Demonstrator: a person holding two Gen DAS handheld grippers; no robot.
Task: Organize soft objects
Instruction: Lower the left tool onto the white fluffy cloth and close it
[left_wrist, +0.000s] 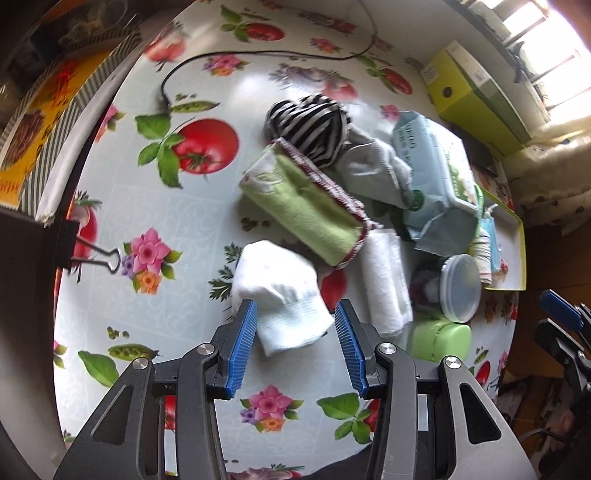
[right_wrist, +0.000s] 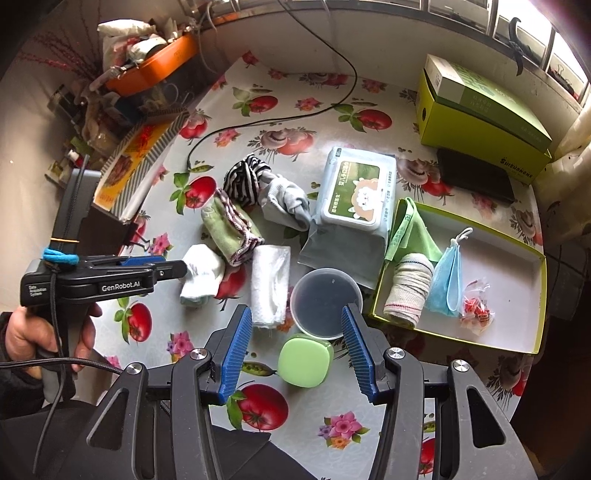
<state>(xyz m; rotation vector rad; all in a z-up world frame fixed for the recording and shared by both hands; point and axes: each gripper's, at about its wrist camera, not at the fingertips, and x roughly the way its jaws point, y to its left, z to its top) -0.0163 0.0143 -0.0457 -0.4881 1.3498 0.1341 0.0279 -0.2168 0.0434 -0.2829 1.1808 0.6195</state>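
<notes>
A: Quick one. Which step is this?

B: Reach phase, I'd say. The left gripper (left_wrist: 295, 314) points steeply down over the white sock (left_wrist: 282, 295) and its jaws are spread wide; the sock sits between the blue pads (left_wrist: 242, 343), though I can't tell whether they touch it. Nothing pinched.

A: And the right gripper (right_wrist: 295, 325)?

B: Also spread, empty. It hangs above the round plastic container (right_wrist: 325, 302) and the green soap-like case (right_wrist: 304, 360), gripping neither.

A: Where's the soft stuff?

B: Mostly heaped mid-table: white sock nearest the person, green towel (right_wrist: 229, 229) just behind it, rolled white cloth (right_wrist: 269, 284) beside that, striped sock (right_wrist: 242, 181) and grey sock (right_wrist: 286, 203) farther back against the wipes pack (right_wrist: 356, 188). The yellow-rimmed tray (right_wrist: 532, 321) to the right already holds a rolled beige cloth (right_wrist: 406, 291), a green cloth (right_wrist: 410, 229) draped over its edge, a blue face mask (right_wrist: 447, 284) and a small packet.

A: So the next move?

B: Likely lower, close on the sock's bunched middle, lift it clear of the towel, carry it across to the tray. It's floppy, so a shallow pinch could let it slip.
</notes>
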